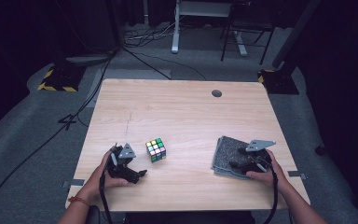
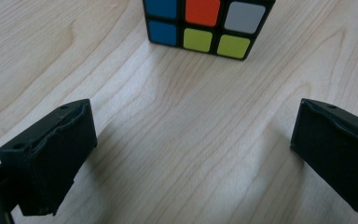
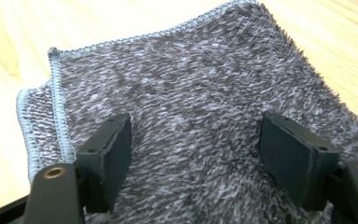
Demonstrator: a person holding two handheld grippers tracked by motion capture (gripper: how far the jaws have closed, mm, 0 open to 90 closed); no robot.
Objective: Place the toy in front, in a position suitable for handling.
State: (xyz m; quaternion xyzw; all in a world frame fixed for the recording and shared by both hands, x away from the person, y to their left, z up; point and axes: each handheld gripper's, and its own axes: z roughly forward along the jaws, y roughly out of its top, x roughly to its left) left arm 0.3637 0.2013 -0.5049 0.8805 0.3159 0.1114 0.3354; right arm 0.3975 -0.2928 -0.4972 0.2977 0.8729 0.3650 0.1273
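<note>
both pairs of jaws are standing spread with nothing between them. the left gripper [image 1: 129, 169] is lying low on the wooden table [image 1: 182, 112], the hand wrapping it from behind, aiming at the rubik's cube [image 1: 155, 150] just ahead. the right gripper [image 1: 242, 157] is hovering over the folded grey towel [image 1: 223, 156], the hand gripping from the near side.

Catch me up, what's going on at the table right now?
A person holds a pair of tongs in each hand at a wooden table. The left tongs are open and aimed at a Rubik's cube, just short of it with bare wood between. The right tongs hang open over a folded grey towel, gripping nothing yet.
</note>
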